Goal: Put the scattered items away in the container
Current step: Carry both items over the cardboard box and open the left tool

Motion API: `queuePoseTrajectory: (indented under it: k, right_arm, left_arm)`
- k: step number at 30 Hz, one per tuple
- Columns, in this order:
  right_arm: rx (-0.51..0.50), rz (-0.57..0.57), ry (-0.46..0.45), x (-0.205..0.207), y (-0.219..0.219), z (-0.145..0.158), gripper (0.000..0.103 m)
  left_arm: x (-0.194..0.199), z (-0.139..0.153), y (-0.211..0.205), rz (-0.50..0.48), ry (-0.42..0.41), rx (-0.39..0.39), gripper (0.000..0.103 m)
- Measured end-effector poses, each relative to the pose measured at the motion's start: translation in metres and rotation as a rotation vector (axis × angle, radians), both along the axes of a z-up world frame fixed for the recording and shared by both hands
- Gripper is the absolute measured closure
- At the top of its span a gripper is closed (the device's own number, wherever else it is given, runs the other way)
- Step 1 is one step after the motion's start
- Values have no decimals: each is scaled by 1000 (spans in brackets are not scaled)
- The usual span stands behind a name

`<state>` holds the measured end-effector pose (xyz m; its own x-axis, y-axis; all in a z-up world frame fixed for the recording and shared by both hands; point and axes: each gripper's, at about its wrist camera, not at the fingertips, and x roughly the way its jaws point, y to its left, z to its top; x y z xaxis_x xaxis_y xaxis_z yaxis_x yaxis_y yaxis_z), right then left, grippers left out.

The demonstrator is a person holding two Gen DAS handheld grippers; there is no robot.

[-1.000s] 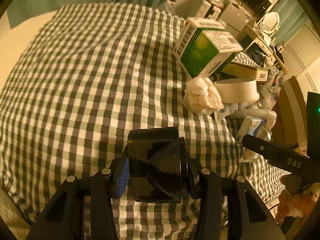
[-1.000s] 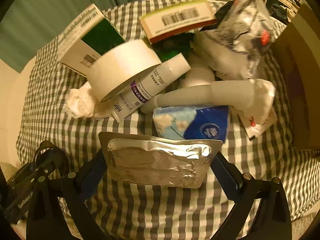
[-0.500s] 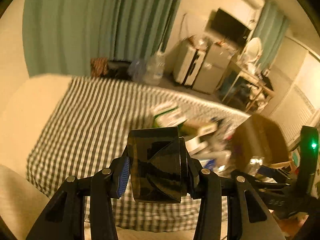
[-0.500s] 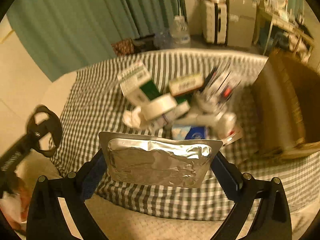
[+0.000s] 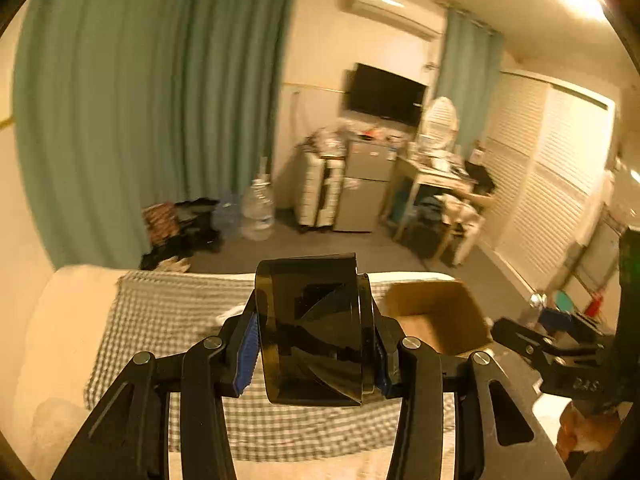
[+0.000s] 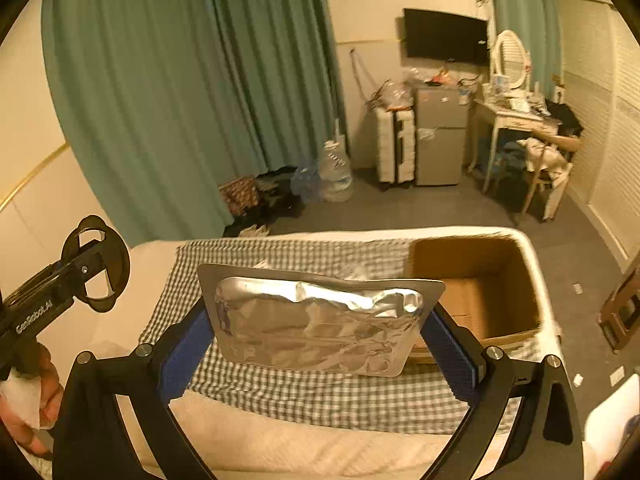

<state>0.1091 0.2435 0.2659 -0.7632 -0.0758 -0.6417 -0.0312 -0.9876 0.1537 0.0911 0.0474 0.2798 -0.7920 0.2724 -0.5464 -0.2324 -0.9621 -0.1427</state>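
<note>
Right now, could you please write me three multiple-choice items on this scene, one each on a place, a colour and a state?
1. Where is the cardboard box?
A. on the checked cloth's right end
B. on the floor by the fridge
C. on the desk

2. What colour are the curtains?
A. red
B. green
C. white

3. What is the right gripper doing?
A. standing open and empty
B. gripping a foil blister pack
C. gripping a water bottle

Answers:
1 A, the box sits on the cloth's right end.
2 B, the drapes behind the bed are green.
3 B, the blue pads press on both ends of the foil pack.
</note>
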Motion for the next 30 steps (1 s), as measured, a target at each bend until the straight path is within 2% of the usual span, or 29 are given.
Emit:
queuePoseTrajectory:
  k: [4,7,9,11,14,17,19,20,22,24,25,26,27,28,30]
  right_arm:
    - [-3,-51,24,14,46,9,4]
    - [-4,-97,11,13,83,4,4]
    - [-5,-128,-5,11,108,-2,4]
    - [-11,-163,-31,-3,132,-20,4]
    - [-48,-205,-75,-25,172,-51,4]
    - [-101,-246,-140,-61,207,-95,4]
    - [-121,-275,-171,-81,224,-118,4]
    - [-132,-286,-180,-91,233,-130,4]
    - [-157,-291,-206,-111,245,-154,4]
    - [-177,-303,-216,-124,255,-174,4]
    - [-190,-311,-208,-131,259,-182,3]
    - [-210,-316,-187,-136,262,-188,3]
    - [-225,-326,-170,-139,266,-190,3]
    - [-248,-345,-151,-142,270,-194,2]
    - [-273,-373,-167,-148,275,-199,1]
  left_arm:
    - [-2,4,57,-85,-2,36,57]
    - [-15,-9,107,-149,-35,37,57]
    - [-26,-30,144,-188,-61,11,57]
    - [-35,-55,174,-223,-92,-11,57]
    - [-62,-108,219,-269,-164,-28,57]
    - [-92,-159,242,-308,-243,5,57]
    - [-110,-185,253,-303,-279,-4,57]
    - [-118,-196,258,-297,-288,-14,57]
    - [-127,-206,267,-303,-300,16,57]
    - [-138,-210,267,-293,-268,42,55]
    - [-144,-212,268,-287,-248,46,42]
    - [-150,-215,269,-271,-237,35,14]
    - [-154,-217,270,-252,-231,19,3]
    - [-156,-216,268,-237,-212,14,0]
    - [-158,-214,263,-234,-175,17,0]
